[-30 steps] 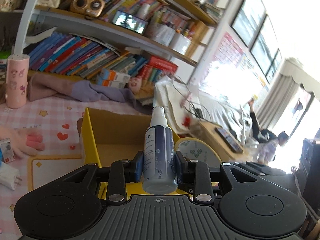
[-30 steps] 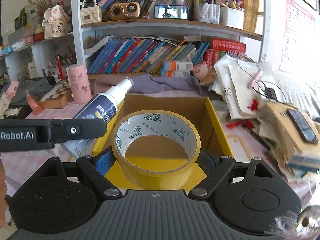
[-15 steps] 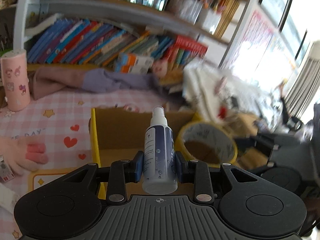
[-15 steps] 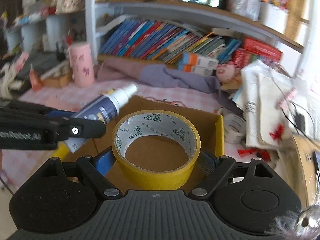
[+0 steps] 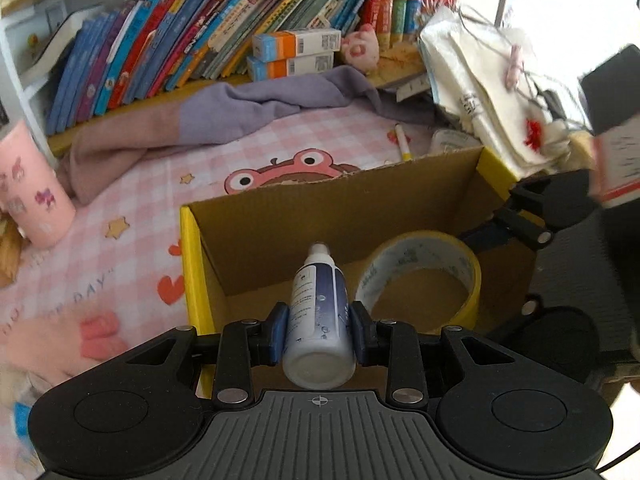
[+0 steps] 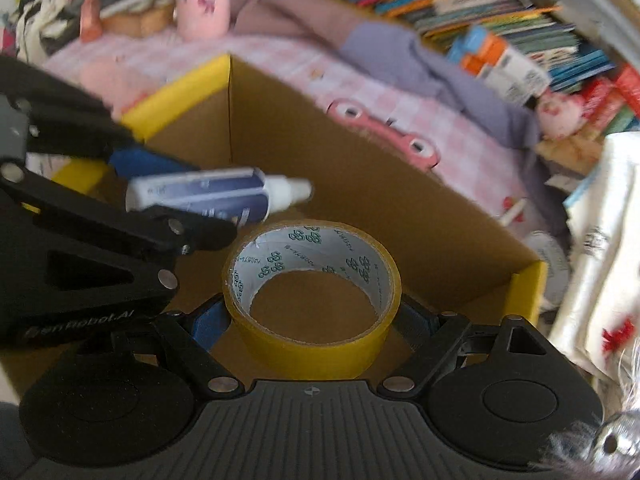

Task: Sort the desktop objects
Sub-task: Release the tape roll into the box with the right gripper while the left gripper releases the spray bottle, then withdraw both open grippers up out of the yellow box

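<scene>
Both tongs have descended over the open yellow-edged cardboard box (image 5: 192,248): left tongs (image 5: 319,334) clamp the white-and-blue spray bottle (image 5: 318,312), right tongs (image 6: 312,320) clamp the yellow tape roll (image 6: 316,308); release into the box appears imminent.

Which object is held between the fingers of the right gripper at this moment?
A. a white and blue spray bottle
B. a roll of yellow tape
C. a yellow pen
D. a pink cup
B: the right wrist view shows the right gripper with its blue pads pressed on both sides of the roll of yellow tape, above the open cardboard box; the spray bottle is in the left gripper.
</scene>
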`<state>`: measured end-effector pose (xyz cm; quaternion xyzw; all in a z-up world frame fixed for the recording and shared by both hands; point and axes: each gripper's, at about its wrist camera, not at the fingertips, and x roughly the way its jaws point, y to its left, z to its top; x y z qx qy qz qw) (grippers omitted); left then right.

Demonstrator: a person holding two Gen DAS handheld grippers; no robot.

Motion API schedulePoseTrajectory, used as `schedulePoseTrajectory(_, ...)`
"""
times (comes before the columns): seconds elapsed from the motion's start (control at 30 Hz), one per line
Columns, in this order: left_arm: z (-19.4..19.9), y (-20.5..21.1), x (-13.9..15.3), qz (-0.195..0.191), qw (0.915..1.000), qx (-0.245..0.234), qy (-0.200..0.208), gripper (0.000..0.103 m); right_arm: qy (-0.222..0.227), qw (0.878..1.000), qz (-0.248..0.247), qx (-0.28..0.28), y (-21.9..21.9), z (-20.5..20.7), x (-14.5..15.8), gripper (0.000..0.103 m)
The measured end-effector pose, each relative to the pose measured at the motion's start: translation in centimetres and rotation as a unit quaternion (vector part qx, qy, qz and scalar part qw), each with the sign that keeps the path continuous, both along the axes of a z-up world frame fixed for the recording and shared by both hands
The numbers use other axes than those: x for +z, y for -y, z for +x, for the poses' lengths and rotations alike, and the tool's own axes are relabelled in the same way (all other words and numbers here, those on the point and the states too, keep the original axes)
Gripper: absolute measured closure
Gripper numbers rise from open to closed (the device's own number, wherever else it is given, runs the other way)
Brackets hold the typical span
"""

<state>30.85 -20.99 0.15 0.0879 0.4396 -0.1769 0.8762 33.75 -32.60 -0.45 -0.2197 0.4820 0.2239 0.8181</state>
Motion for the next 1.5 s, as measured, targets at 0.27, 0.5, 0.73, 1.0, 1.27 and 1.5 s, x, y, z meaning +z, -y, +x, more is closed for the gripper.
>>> schedulePoseTrajectory(0.27,0.0,0.7,-0.1,0.028,0.9994,-0.007,0.02,0.071,-0.036,0.999,-0.014,0.014,0.4,0.8,-2.0,0.017)
schedulePoseTrajectory(0.5,-0.3,0.5,0.4,0.006,0.9994,0.001,0.035,0.052,-0.045,0.999,0.001,0.013,0.9,0.9,-1.8,0.016)
schedulePoseTrajectory(0.73,-1.4,0.0,1.7,-0.012,0.9982,0.007,0.059,0.033,-0.037,0.999,0.023,0.004,1.5,0.6,-0.8,0.014)
schedulePoseTrajectory(1.0,-3.9,-1.5,4.2,-0.046,0.9932,0.006,0.107,0.028,-0.005,0.999,0.049,-0.018,2.3,-1.1,1.2,0.014)
schedulePoseTrajectory(1.27,-7.8,-4.6,6.5,-0.086,0.9841,0.021,0.154,0.021,0.069,0.992,0.083,-0.06,2.7,-4.3,4.7,0.014)
schedulePoseTrajectory(1.5,-11.2,-7.7,7.4,-0.114,0.9775,0.037,0.174,0.019,0.136,0.979,0.117,-0.092,2.2,-9.0,6.9,0.014)
